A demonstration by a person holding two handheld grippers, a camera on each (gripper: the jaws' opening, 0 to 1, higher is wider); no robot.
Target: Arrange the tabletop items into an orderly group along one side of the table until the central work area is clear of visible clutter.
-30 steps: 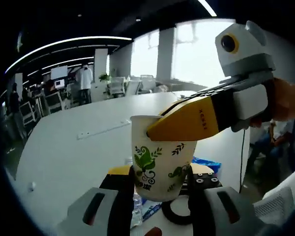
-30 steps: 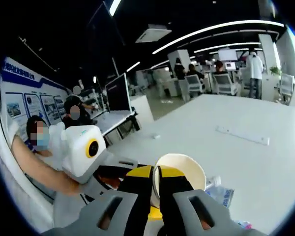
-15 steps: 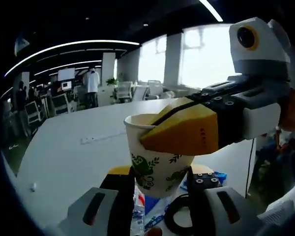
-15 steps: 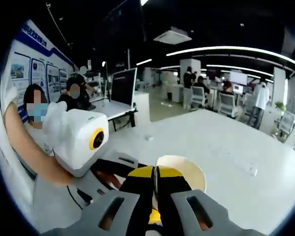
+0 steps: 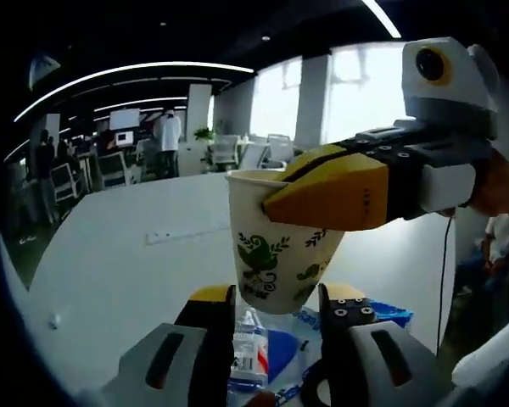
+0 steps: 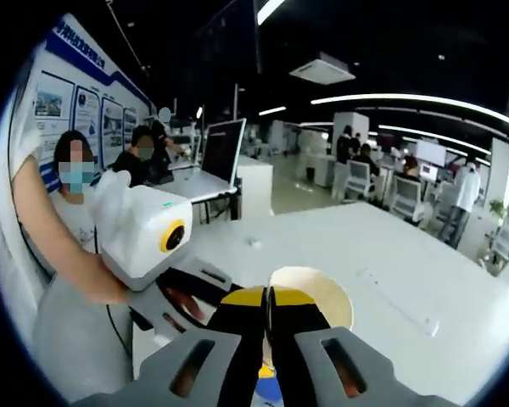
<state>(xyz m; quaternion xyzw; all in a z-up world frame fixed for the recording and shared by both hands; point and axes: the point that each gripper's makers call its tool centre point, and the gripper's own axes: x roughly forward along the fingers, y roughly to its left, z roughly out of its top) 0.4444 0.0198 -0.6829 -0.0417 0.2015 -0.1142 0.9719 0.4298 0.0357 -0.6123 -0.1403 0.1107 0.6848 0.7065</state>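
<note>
Open-plan office, big white table (image 5: 110, 254); paper cup (image 5: 276, 250) held up in the air, clear of the surface.

R gripper (image 5: 276, 191) is pinched tight on the cup rim, one jaw inside, one outside, prob. so it can be carried w/o crushing the wall. L gripper (image 5: 276, 309) sits just under/around the cup base w/ jaws spread, not squeezing. Below: water bottle (image 5: 248, 348) and blue packet (image 5: 382, 314) on the table, likely the group the cup joins.
</note>
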